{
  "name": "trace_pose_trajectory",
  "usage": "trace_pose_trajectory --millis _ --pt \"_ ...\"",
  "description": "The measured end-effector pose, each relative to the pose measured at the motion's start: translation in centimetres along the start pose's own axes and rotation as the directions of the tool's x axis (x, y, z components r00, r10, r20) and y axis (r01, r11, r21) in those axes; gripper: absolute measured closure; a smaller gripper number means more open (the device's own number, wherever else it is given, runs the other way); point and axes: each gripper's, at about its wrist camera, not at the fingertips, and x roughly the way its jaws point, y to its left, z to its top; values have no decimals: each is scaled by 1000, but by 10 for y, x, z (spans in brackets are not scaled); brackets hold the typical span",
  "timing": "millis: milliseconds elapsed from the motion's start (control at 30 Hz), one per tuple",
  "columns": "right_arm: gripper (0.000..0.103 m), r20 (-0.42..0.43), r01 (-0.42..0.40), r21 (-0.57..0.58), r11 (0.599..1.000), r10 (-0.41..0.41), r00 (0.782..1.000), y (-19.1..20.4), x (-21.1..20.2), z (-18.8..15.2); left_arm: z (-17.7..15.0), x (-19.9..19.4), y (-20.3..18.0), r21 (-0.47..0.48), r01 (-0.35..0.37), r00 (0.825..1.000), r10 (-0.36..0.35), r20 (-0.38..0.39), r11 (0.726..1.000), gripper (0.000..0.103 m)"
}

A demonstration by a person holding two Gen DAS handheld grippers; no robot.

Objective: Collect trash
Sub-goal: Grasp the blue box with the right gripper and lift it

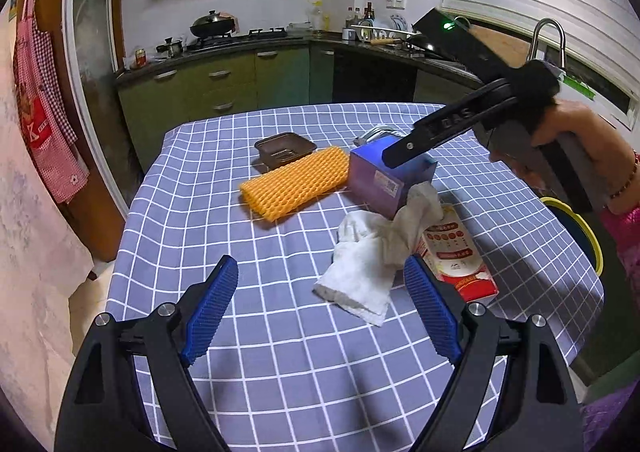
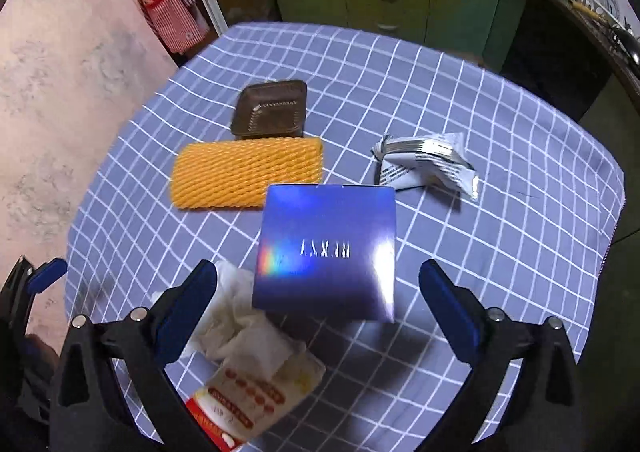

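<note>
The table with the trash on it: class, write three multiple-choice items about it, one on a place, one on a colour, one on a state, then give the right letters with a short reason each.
1. Where does the brown tray lie?
A. just beyond the foam net
B. on top of the blue box
C. under the tissue

2. What colour is the foam net?
A. green
B. orange-yellow
C. white

3. How does the right gripper stand?
A. shut on the foil wrapper
B. shut on the tissue
C. open, above the blue box

Answers:
1 A: the tray sits on the checked tablecloth at the net's far long side.
2 B: its mesh is orange-yellow in both views.
3 C: its fingers are spread either side of the blue box, holding nothing; the crumpled tissue and the foil wrapper lie untouched.
</note>
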Motion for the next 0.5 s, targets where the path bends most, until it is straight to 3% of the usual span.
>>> trace_pose_trajectory --millis 200,433,500 --pt "7 -64 39 0 999 -38 997 1 24 2 -3 -1 8 -19 -4 1000 4 1 1000 19" --pt "7 -78 62 -7 998 -62 995 4 36 1 -5 0 6 -16 -4 1000 3 -4 1000 19" --pt "16 -80 69 -15 997 -70 994 6 38 1 -5 0 3 -12 -4 1000 4 -5 1000 19"
